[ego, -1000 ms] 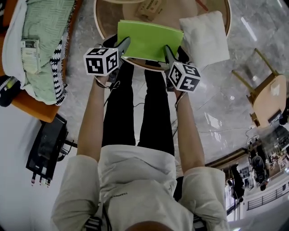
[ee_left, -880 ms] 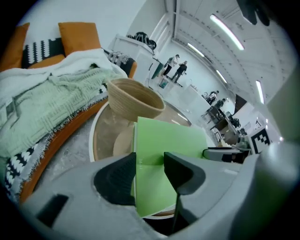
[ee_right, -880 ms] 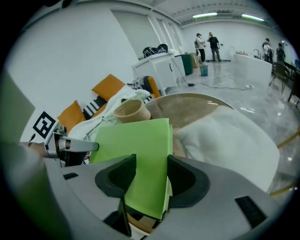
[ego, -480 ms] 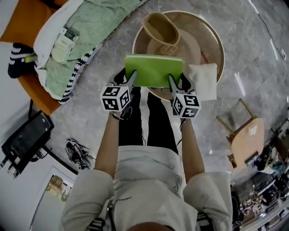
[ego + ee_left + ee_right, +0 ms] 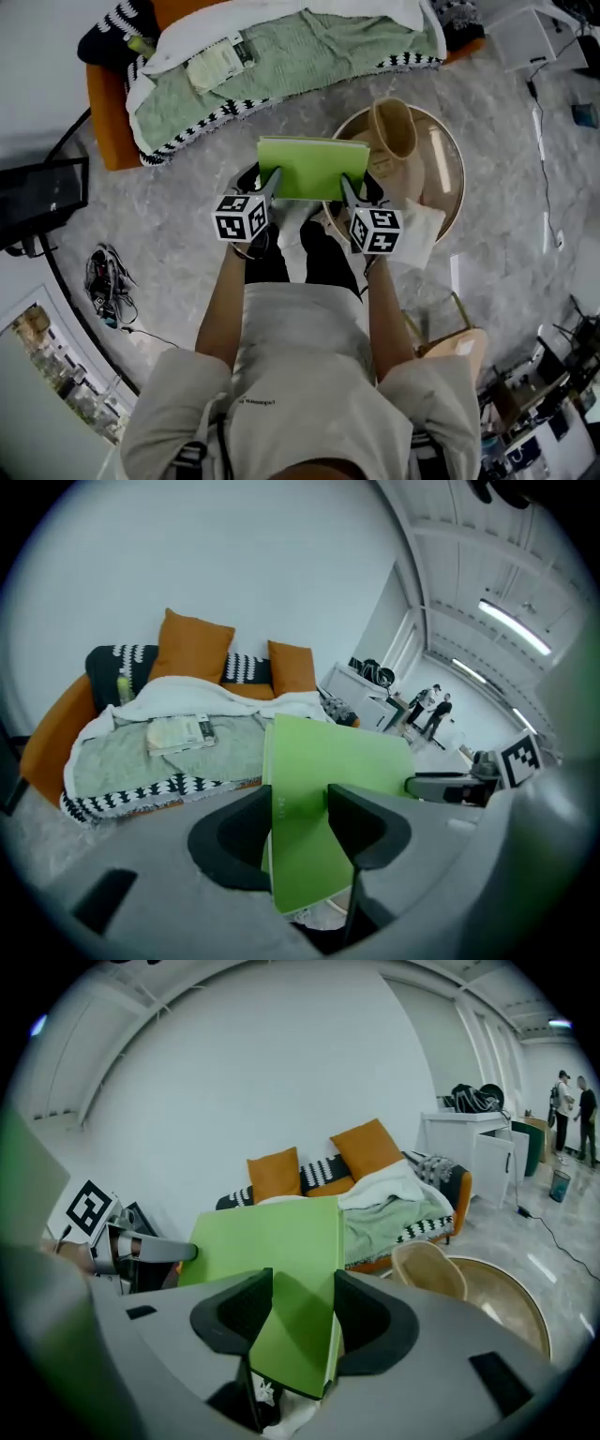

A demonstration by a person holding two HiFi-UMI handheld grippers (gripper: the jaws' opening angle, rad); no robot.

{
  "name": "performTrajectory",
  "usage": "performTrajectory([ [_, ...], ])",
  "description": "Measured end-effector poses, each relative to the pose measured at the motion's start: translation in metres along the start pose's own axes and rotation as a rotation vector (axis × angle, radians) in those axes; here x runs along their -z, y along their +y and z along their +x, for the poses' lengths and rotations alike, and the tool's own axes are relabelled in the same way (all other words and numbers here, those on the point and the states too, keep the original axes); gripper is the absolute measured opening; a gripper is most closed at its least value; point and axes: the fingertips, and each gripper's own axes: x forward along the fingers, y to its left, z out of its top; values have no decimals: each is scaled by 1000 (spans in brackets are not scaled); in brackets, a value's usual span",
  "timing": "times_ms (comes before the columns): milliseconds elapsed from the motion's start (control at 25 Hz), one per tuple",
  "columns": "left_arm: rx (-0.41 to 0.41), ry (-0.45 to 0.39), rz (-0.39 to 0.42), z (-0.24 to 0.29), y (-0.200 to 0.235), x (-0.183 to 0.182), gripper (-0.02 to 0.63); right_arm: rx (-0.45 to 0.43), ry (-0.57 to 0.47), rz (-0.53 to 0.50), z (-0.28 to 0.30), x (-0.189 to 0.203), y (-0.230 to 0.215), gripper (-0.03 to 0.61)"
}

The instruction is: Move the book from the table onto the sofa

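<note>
The green book (image 5: 312, 167) hangs level in the air in front of me, between the round wooden table (image 5: 452, 178) and the orange sofa (image 5: 105, 122). My left gripper (image 5: 272, 180) is shut on its left edge and my right gripper (image 5: 346, 186) is shut on its right edge. In the left gripper view the book (image 5: 328, 780) stands edge-on between the jaws of the left gripper (image 5: 298, 819), with the sofa (image 5: 56, 752) beyond. The right gripper view shows the book (image 5: 272, 1241) clamped in the right gripper (image 5: 302, 1309).
A green blanket (image 5: 300, 56) and a pale booklet (image 5: 214, 66) lie on the sofa. A woven basket (image 5: 394, 129) stands on the table, with a white pillow (image 5: 420, 230) at its near edge. A black screen (image 5: 37, 192), floor cables (image 5: 103, 281) and a wooden chair (image 5: 455, 349) surround me.
Both grippers have lifted the book off the table and carried it up. The head view has swung so that the sofa now lies straight ahead of the book.
</note>
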Motion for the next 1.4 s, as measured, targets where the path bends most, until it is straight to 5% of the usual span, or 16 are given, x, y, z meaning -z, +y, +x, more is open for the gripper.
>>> performTrajectory([
  [200, -51, -59, -102, -50, 44, -2, 195, -54, 35, -87, 12, -20, 62, 204],
  [560, -59, -148, -158, -107, 111, -19, 195, -69, 1, -146, 31, -47, 148, 199],
  [920, -104, -329, -155, -168, 182, -116, 195, -158, -150, -302, 67, -157, 242, 199],
  [1160, -117, -411, -151, -213, 214, -168, 187, -162, -316, -45, 68, -201, 282, 163],
  [1400, -141, -434, -122, -236, 249, -163, 183, -212, -338, -162, 84, -206, 327, 152],
])
